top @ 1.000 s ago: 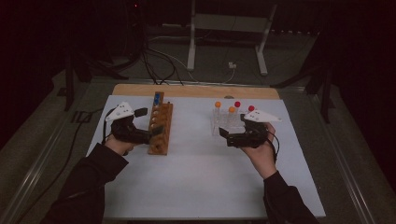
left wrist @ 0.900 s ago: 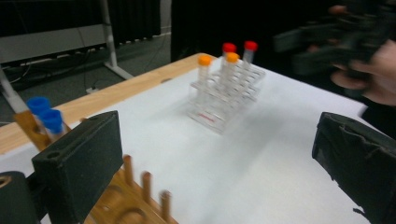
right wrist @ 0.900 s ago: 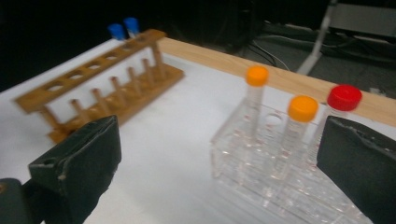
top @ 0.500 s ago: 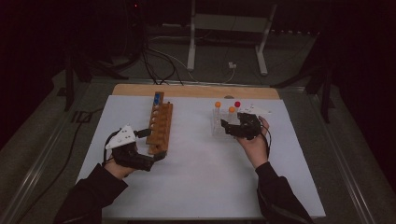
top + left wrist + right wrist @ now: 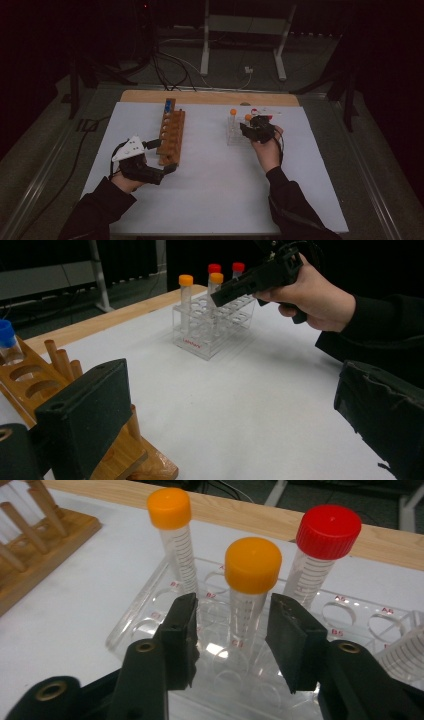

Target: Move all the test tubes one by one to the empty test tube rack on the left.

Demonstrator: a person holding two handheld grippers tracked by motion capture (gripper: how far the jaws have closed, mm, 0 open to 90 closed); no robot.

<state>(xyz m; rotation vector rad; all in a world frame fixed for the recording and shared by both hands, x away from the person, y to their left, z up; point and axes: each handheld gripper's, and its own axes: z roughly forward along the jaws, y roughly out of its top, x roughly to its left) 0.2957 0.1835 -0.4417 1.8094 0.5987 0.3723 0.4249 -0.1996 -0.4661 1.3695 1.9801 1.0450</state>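
A clear plastic rack (image 5: 150, 615) holds upright tubes with orange and red caps. My right gripper (image 5: 232, 622) has just been closing around the nearer orange-capped tube (image 5: 252, 565). Its pads stand on either side of the tube and a gap still shows on the left. A second orange-capped tube (image 5: 169, 507) and a red-capped tube (image 5: 328, 530) stand behind. In the high view the right gripper (image 5: 248, 130) is at the clear rack (image 5: 234, 137). My left gripper (image 5: 162, 156) is wide open at the near end of the wooden rack (image 5: 171, 131). A blue-capped tube (image 5: 7, 337) stands at that rack's far end.
Both racks stand on a white mat (image 5: 215, 195) with a wooden strip (image 5: 150, 96) along its far side. In the left gripper view the right hand (image 5: 310, 290) reaches over the clear rack (image 5: 200, 342). Dark floor, cables and a stand lie beyond the table.
The left hand has slid toward the near end of the wooden rack and sunk. The right hand has moved forward and down to the clear rack, its jaws narrowing.
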